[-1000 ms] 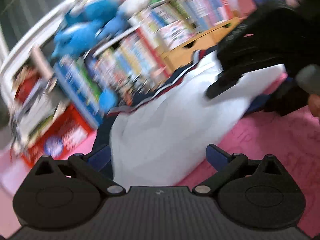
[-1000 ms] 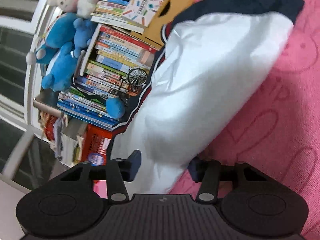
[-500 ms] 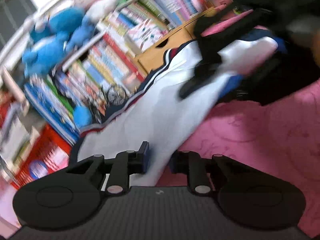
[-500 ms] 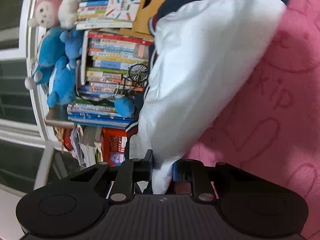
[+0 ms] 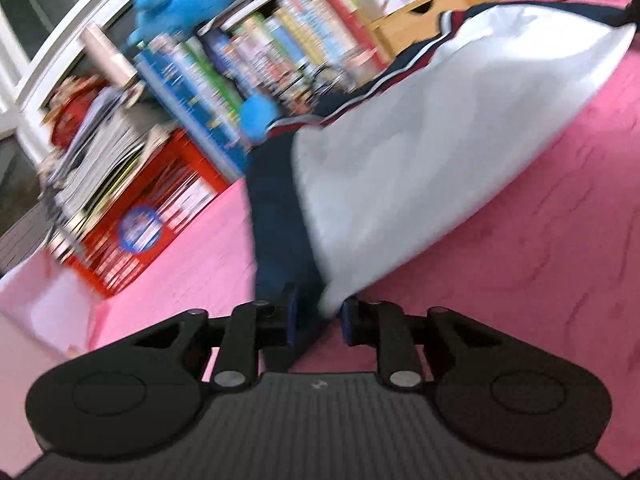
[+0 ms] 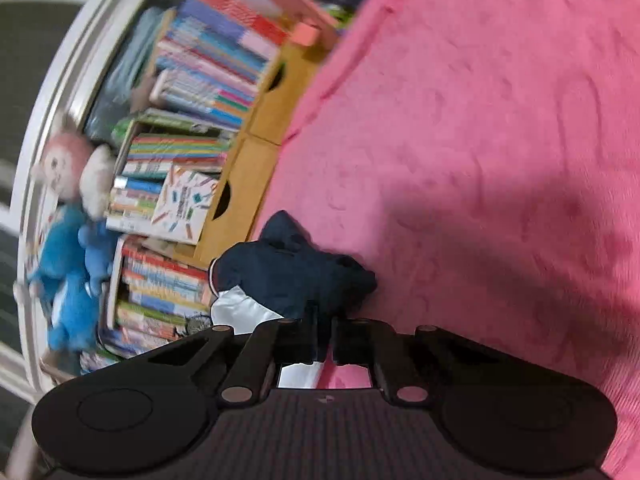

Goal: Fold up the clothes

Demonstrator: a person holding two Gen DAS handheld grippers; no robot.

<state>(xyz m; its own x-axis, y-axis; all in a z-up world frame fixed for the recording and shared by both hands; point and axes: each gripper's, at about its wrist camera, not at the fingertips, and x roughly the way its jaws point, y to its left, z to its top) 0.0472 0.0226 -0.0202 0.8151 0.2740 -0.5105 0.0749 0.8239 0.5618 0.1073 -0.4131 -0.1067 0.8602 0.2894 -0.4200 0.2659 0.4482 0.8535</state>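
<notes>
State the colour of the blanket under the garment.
Pink. The blanket shows best in the right wrist view; the garment lies on it.

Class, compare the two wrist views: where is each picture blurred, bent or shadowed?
Left wrist view: the books are streaked with motion blur, the garment is soft, and the shelf lines bow from the fisheye lens. Right wrist view: the books are also smeared, the window frame curves, and a broad shadow falls across the pink blanket.
</notes>
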